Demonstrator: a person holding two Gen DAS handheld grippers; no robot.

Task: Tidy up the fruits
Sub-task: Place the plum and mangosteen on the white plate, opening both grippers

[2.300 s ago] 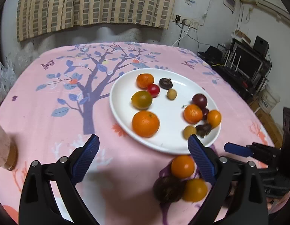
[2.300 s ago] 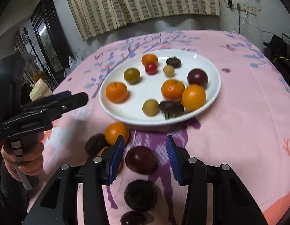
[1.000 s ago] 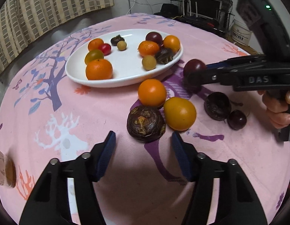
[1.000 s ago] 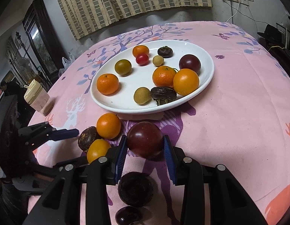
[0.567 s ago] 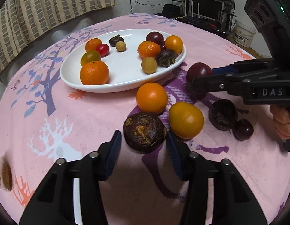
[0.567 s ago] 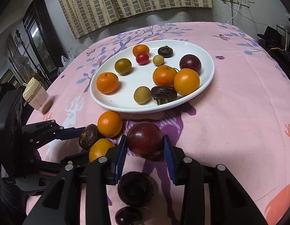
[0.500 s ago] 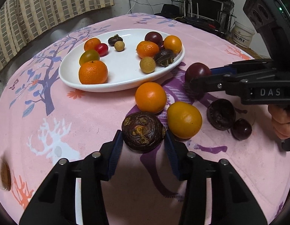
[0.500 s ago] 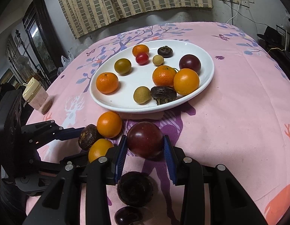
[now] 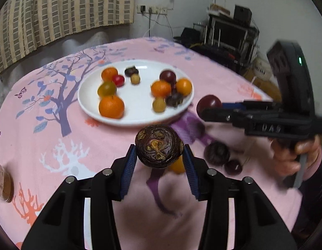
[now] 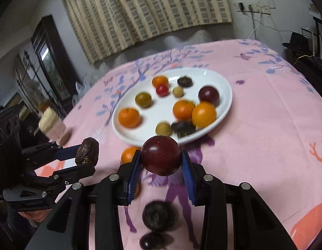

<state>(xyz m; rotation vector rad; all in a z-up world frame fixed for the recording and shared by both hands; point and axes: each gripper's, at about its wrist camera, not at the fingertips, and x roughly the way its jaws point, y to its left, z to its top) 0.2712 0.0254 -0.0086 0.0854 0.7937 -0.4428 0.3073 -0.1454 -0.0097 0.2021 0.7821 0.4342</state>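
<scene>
The left claw (image 9: 159,159) grips a dark, wrinkled purple fruit (image 9: 158,146) with yellowish patches between its blue pads, low in the centre of the left wrist frame and lifted clear of the pink cloth-covered surface (image 9: 35,145). The right claw (image 10: 161,166) is clamped on a smooth dark red plum (image 10: 161,155), likewise held above the cloth at the lower centre of its own frame. In the left wrist view that plum and claw show at the right edge, with a hand (image 9: 294,156) on the handle.

The white plate (image 9: 138,116) sits in the middle of each frame, carrying oranges, a red cherry tomato, a greenish fruit, small yellow-brown fruits and dark ones. An orange (image 10: 128,154) lies on the cloth just in front of the plate. Two dark fruits (image 10: 158,214) lie at the bottom of the right wrist frame, below the plum.
</scene>
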